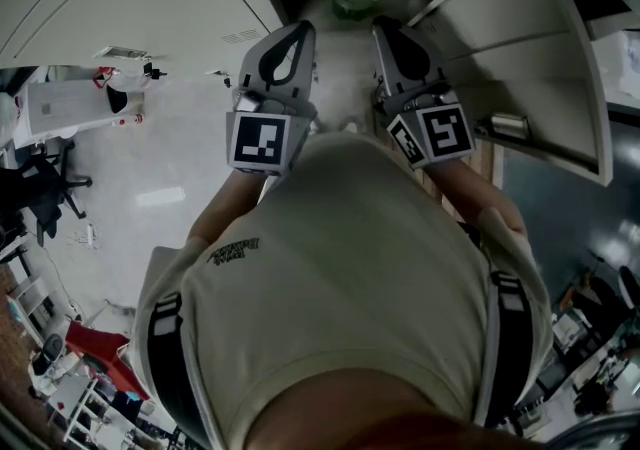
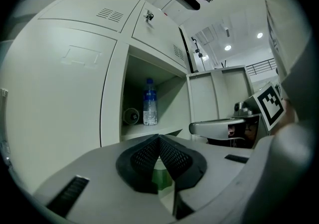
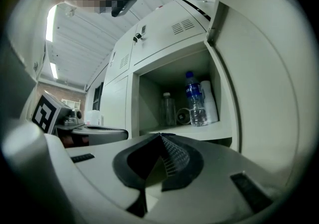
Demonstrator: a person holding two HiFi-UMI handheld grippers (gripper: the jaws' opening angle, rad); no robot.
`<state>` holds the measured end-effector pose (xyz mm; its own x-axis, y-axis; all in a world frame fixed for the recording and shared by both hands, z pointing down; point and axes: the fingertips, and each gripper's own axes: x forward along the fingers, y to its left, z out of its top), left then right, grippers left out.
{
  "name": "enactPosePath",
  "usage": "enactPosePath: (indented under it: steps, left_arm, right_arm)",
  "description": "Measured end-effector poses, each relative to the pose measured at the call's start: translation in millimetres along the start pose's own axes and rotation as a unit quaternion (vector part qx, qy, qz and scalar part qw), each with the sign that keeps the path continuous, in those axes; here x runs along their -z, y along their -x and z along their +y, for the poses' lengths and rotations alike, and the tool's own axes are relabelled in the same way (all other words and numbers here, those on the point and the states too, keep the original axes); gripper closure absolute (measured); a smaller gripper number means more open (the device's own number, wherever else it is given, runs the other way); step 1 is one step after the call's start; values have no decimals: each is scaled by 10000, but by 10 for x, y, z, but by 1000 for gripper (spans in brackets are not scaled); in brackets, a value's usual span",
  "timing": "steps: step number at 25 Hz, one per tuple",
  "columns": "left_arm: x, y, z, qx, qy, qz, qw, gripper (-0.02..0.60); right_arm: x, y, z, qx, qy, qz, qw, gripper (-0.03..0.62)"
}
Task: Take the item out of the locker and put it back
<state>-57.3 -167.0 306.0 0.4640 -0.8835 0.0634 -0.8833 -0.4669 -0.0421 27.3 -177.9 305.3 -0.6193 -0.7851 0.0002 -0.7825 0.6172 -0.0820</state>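
Water bottle [image 3: 195, 99] is stood upright on the shelf of the open locker [image 2: 113, 93], beside a clear bottle [image 3: 168, 108], so nothing's been taken out yet by the look of it. The left hand-held gripper [image 2: 159, 137] and right hand-held gripper [image 3: 160, 136] are held level, side by side facing the opening, jaws pressed together on nothing. Probably parked that way to line up the reach. The door [image 3: 269, 83] is swung wide, so the way in is left unblocked.
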Motion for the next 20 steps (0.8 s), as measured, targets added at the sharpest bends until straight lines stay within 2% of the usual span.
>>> enactPosePath:
  steps: [6, 20]
  left_arm:
    - [-87, 52, 48, -100, 64, -244, 9996, 567]
    - [-59, 55, 69, -36, 25, -169, 9998, 567]
  right_arm:
    - [-10, -12, 41, -36, 47, 6, 10000, 594]
    - [13, -63, 90, -66, 27, 51, 10000, 595]
